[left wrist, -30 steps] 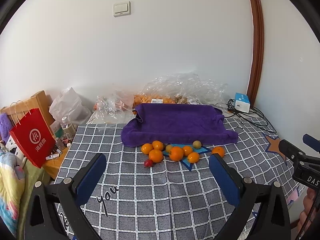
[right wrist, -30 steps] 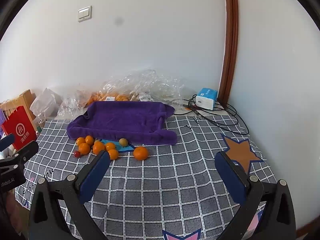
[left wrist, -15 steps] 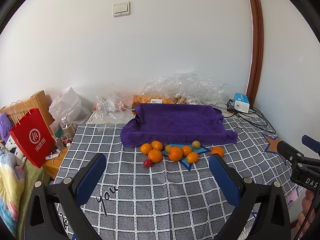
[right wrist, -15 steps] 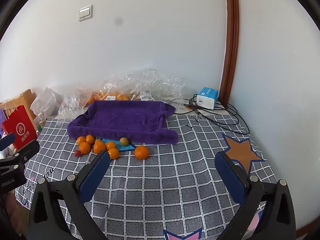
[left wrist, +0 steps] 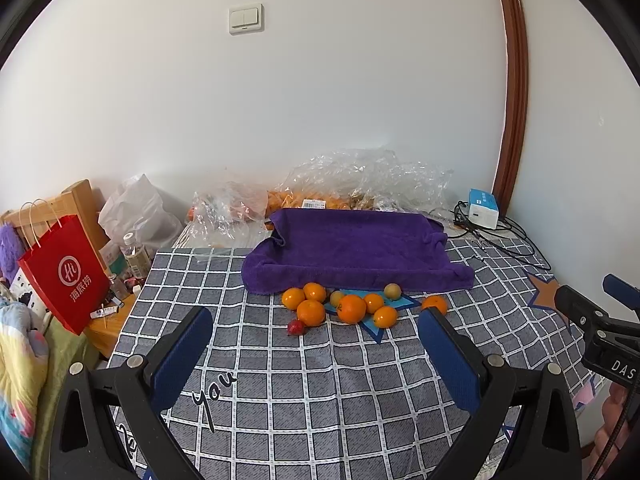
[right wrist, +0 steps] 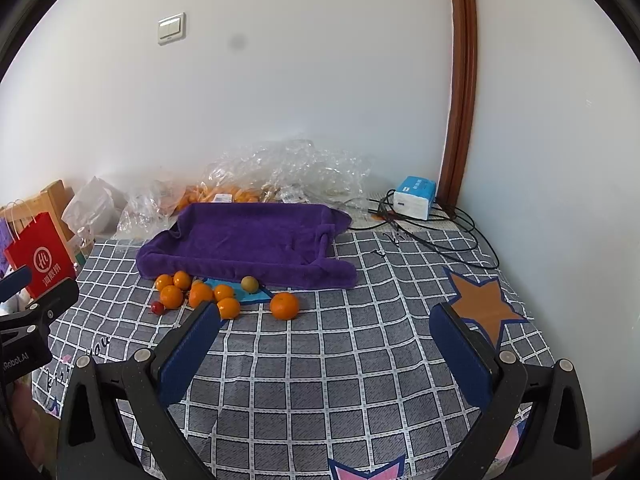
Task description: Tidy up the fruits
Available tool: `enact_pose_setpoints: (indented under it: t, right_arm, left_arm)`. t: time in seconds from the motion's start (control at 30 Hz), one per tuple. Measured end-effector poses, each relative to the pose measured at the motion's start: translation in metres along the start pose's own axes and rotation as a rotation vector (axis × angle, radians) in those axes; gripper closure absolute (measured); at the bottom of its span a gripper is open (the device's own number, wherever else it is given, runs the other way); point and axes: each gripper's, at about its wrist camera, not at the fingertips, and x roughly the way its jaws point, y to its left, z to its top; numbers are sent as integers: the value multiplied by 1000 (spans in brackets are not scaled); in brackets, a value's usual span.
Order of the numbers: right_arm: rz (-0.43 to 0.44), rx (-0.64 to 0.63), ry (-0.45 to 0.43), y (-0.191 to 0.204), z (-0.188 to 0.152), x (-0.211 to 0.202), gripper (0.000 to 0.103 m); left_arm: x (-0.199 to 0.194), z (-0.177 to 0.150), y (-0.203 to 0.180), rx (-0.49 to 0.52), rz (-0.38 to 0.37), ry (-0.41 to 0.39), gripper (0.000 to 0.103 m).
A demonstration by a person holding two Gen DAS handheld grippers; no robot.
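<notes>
Several oranges (left wrist: 351,308) lie clustered on the checked tablecloth (left wrist: 304,392) just in front of a purple towel (left wrist: 352,248) shaped like a tray. One orange (right wrist: 284,305) sits apart to the right. Two small greenish fruits (left wrist: 392,291) and a small red fruit (left wrist: 295,327) lie among them. My left gripper (left wrist: 316,354) hovers open, near the cluster and above the cloth, holding nothing. My right gripper (right wrist: 326,350) is open too, further right and back from the lone orange. Each view shows the other gripper at its edge.
Crumpled clear plastic bags (left wrist: 360,184) with more fruit lie behind the towel against the wall. A blue-white box (right wrist: 414,198) with black cables (right wrist: 452,236) sits at the back right. A red paper bag (left wrist: 64,272), bottles and a wooden stand are off the table's left edge.
Both views have shifted very slightly; the fruit sits a touch lower and nearer in the right wrist view. Nothing has been grasped or moved.
</notes>
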Motion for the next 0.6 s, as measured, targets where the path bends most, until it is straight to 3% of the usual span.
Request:
enact_pose_setpoints:
  t: [0.6]
  right_arm:
    - [-4, 2, 1, 0, -1, -1, 0]
  left_arm:
    - [0, 0, 2, -5, -1, 0, 0]
